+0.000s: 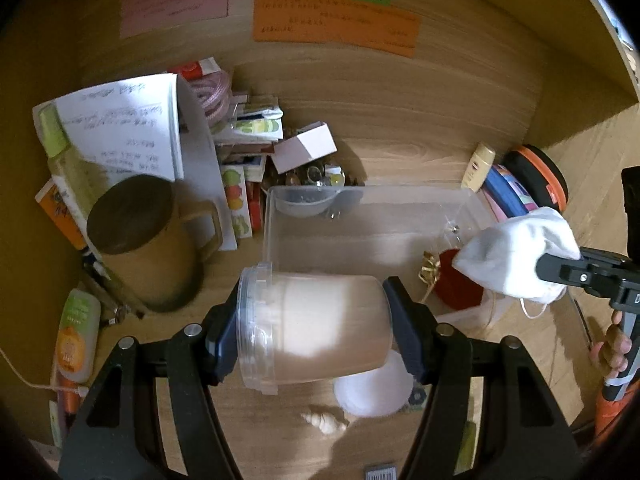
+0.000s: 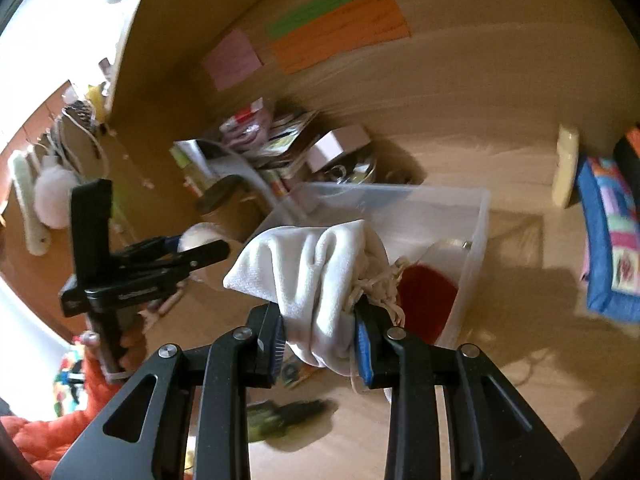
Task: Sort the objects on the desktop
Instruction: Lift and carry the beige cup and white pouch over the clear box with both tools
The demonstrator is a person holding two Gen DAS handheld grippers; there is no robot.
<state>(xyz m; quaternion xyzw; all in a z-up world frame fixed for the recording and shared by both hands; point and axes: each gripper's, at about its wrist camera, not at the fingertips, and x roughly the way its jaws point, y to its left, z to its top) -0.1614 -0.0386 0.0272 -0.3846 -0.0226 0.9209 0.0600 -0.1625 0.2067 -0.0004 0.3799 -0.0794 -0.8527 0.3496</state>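
Note:
My left gripper [image 1: 316, 332] is shut on a clear plastic jar [image 1: 320, 328] lying sideways, lid to the left, filled with pale powder, held above the desk just in front of a clear plastic bin [image 1: 360, 216]. My right gripper [image 2: 322, 330] is shut on a white cloth pouch [image 2: 316, 276] with a drawstring, held near the bin's [image 2: 476, 240] near right corner. In the left wrist view the pouch [image 1: 516, 260] hangs at the right over the bin's edge. A red round thing [image 2: 428, 300] lies inside the bin.
A brown lidded mug [image 1: 144, 240], papers and booklets [image 1: 120, 132] and small boxes crowd the left. A lotion tube [image 1: 478, 166], a blue book [image 2: 608, 232] and an orange-rimmed black case [image 1: 540, 180] stand at right. A seashell [image 1: 324, 420] and white lid [image 1: 372, 388] lie below the jar.

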